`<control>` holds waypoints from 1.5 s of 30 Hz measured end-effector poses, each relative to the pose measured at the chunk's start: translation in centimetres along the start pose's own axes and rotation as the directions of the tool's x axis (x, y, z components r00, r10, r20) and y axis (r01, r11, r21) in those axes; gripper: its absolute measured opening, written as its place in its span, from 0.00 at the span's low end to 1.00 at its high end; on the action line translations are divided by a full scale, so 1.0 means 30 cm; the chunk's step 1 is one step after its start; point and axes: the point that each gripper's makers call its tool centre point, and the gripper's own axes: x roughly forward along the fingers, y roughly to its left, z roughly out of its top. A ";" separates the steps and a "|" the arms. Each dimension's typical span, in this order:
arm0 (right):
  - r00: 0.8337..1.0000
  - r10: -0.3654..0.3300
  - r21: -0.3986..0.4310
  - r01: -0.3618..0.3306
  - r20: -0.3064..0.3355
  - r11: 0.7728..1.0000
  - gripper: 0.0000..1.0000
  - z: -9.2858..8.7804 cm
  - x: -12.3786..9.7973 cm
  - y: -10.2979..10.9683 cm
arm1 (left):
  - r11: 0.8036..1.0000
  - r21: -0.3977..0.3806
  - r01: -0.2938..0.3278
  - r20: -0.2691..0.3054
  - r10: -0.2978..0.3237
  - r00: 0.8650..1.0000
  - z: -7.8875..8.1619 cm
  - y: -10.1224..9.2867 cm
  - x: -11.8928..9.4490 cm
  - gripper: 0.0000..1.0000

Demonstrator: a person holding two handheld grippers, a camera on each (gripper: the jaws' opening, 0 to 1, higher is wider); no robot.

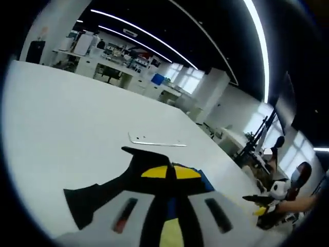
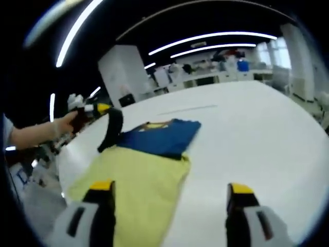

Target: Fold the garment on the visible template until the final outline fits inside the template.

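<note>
1. Left gripper view: the left gripper (image 1: 167, 218) rises from the bottom edge with its two jaws drawn together on a black part of the garment (image 1: 169, 177), clamped on the cloth. The black fabric spreads out to the left across the white bench (image 1: 77, 118), with a yellow patch and a sliver of blue showing just behind the jaws.

2. Beyond the garment on the bench lies a thin pale outline (image 1: 154, 141) — I take it for the template's edge, though only a corner and one line of it can be made out.

3. At the lower right of this view the right gripper (image 1: 264, 201) comes in, held in a person's hand (image 1: 300, 204); its jaw state cannot be told from here.

4. Right gripper view: the right gripper (image 2: 169, 203) stands with its yellow-tipped jaws wide apart and nothing between them, above the near edge of the garment (image 2: 144, 180).

5. Here the garment lies flat on the bench (image 2: 257, 128) — a yellow section nearest, a blue section beyond it with a yellow mark on top. Its black part is lifted at the far left, where the left gripper (image 2: 105, 116) has it, held by a hand (image 2: 64, 123).

6. A faint line (image 2: 187, 109) runs across the bench just past the blue section.
</note>
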 end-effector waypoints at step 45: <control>0.998 -0.048 0.056 0.051 -0.047 0.997 0.89 -0.076 -0.038 -0.053 | 0.957 0.037 0.288 -0.329 -0.260 0.908 -0.462 -0.413 0.418 0.00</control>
